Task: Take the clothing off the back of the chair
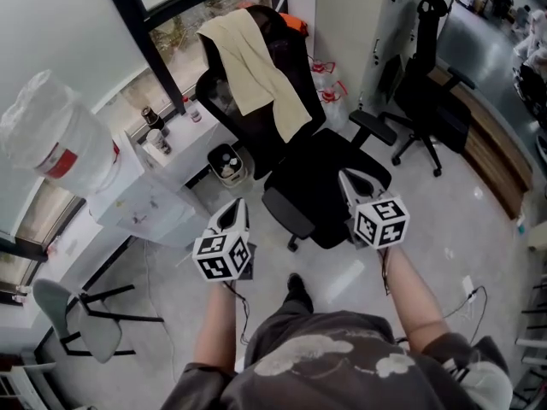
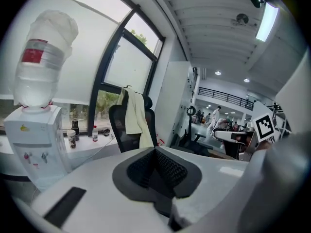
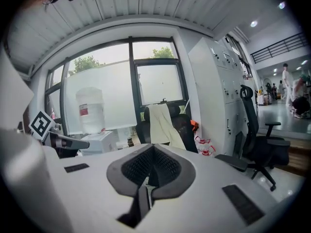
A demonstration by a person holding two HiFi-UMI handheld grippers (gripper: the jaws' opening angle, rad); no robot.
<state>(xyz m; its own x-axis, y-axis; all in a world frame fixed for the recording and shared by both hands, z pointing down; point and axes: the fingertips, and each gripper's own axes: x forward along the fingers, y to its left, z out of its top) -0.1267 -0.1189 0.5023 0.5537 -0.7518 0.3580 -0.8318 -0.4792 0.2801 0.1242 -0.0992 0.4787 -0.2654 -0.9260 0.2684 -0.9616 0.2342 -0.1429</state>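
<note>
Draped over the back of the black chair (image 1: 295,156): the cream garment (image 1: 256,67), hanging from the headrest down one side of the backrest, with its lower end just above the seat. Same garment (image 2: 133,115) seen far ahead in the left gripper view, and again (image 3: 163,125) in the right gripper view.

Left hand-held gripper (image 1: 232,214): jaws together, pads meeting at the tip, nothing between them. Held out over the floor, well short of the chair. Same closed pads in its own view (image 2: 156,168).

Right hand-held gripper (image 1: 355,186): jaws together too, empty, showing over the near edge of the seat in the head view, apart from the garment. Closed pads plain in its own view (image 3: 151,166).

Left of the chair: a white water dispenser (image 1: 128,195) with a big bottle (image 1: 55,135) on top. Beside it, a sill surface (image 1: 184,143) under the window, carrying small bottles and cups. Between surface and chair: a small bin (image 1: 226,162). To the right, by the white cabinets: a second black chair (image 1: 427,101).
</note>
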